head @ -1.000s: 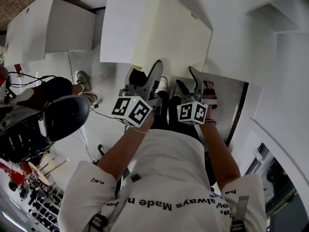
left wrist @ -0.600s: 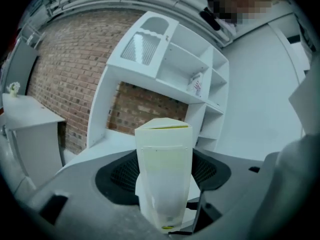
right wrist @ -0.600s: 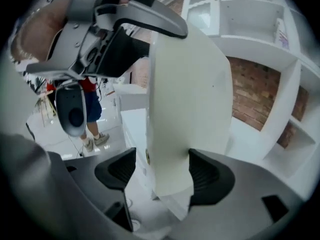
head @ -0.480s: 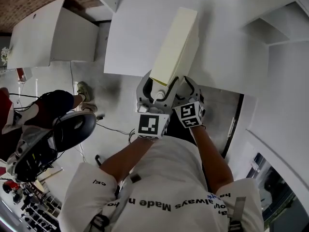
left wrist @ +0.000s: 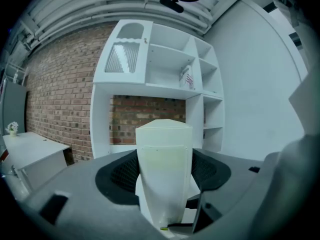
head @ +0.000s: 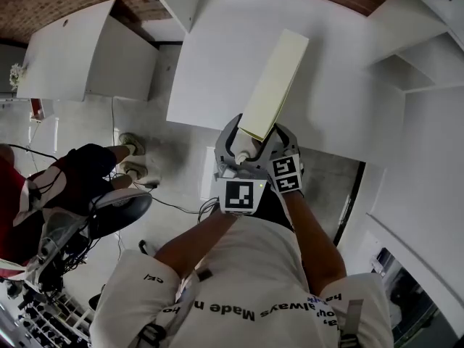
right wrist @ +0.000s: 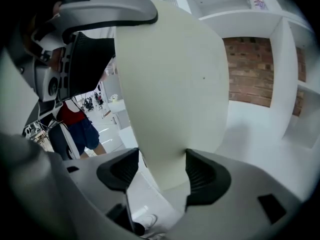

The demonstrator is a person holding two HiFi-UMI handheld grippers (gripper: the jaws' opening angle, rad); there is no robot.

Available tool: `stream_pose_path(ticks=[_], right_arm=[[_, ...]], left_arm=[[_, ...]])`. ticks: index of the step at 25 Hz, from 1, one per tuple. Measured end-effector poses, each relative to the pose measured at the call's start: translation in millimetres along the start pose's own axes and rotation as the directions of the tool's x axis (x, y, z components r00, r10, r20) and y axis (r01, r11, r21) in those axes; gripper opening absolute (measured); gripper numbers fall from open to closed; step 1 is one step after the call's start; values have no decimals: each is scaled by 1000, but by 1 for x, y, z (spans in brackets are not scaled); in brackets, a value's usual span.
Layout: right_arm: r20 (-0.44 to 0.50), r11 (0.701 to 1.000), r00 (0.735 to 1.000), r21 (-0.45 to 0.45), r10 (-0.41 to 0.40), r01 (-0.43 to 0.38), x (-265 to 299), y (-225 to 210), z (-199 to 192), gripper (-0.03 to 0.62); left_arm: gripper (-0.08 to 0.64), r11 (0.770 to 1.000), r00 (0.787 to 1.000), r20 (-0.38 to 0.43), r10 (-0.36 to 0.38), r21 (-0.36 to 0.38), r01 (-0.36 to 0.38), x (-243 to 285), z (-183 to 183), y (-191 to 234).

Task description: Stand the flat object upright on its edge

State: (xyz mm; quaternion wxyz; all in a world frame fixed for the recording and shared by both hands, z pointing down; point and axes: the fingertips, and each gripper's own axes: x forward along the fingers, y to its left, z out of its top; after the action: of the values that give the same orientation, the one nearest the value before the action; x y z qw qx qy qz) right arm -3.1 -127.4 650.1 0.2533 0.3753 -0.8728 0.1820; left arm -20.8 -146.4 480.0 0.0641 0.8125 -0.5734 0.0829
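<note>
My left gripper (head: 243, 145) and right gripper (head: 280, 138) clamp the flat cream rectangular panel (head: 275, 85), now rolled edge-up toward one o'clock, nearly standing.

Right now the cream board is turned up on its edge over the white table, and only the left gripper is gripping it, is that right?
Not only the left gripper: the right gripper grips the cream board too, which the right gripper view shows between its pads. It is on edge over the white table.
</note>
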Motion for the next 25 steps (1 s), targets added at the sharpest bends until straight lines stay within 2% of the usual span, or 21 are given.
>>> stream_pose_path(ticks=[6, 25], right_arm=[[5, 999, 999, -9, 39, -39, 31, 5, 22, 293], [6, 988, 990, -68, 139, -138, 119, -13, 89, 288]], left_arm=[[301, 998, 999, -15, 42, 43, -41, 12, 1, 29], [299, 986, 987, 9, 162, 42, -162, 78, 17, 113]])
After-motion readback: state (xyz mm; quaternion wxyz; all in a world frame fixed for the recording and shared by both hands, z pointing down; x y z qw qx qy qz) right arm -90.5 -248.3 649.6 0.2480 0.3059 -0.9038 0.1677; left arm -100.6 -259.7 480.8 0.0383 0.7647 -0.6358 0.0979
